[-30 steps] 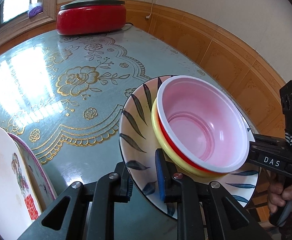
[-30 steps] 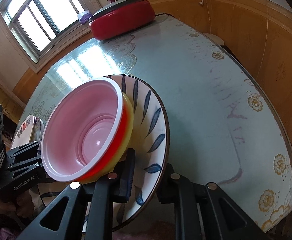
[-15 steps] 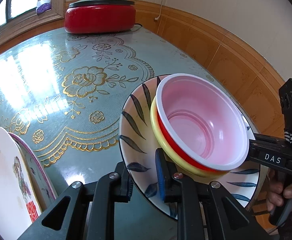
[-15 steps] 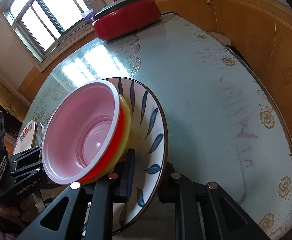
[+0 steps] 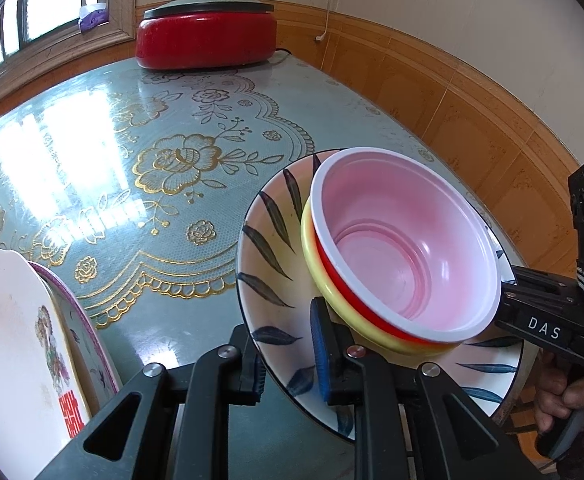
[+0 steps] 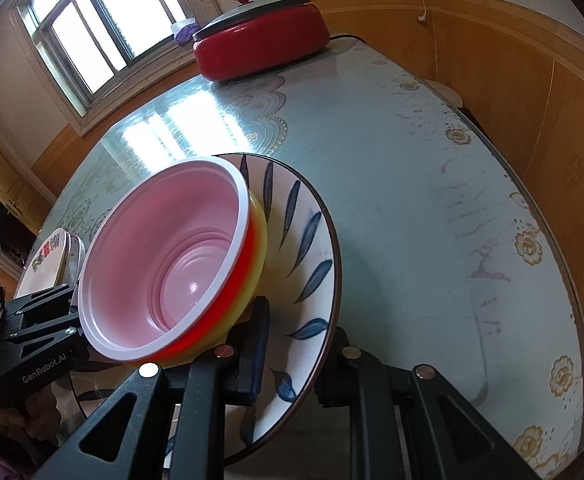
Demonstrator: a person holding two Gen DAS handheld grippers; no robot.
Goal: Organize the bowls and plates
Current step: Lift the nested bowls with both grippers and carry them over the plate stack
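A white plate with blue leaf marks (image 5: 268, 248) (image 6: 312, 240) is held over the table's near edge, between both grippers. On it sit nested bowls (image 5: 404, 248) (image 6: 172, 256): pink-white inside, red and yellow outside. My left gripper (image 5: 288, 356) is shut on the plate's near rim, one pad above and one below. From the opposite side my right gripper (image 6: 296, 352) is shut on the rim in the same way. Each gripper shows in the other's view, the right one (image 5: 510, 300) behind the bowls and the left one (image 6: 68, 308) at the left edge.
A stack of white decorated plates (image 5: 12, 340) (image 6: 52, 252) stands at the table's near left. A red electric cooker with a lid (image 5: 206, 40) (image 6: 260, 48) sits at the far end under the window. The teal floral table top (image 5: 152, 152) lies between, and wood-panelled walls run along its right side.
The left wrist view has swung slightly, so the cooker sits further right in it. The plate and bowls stay gripped at the same spots by both grippers.
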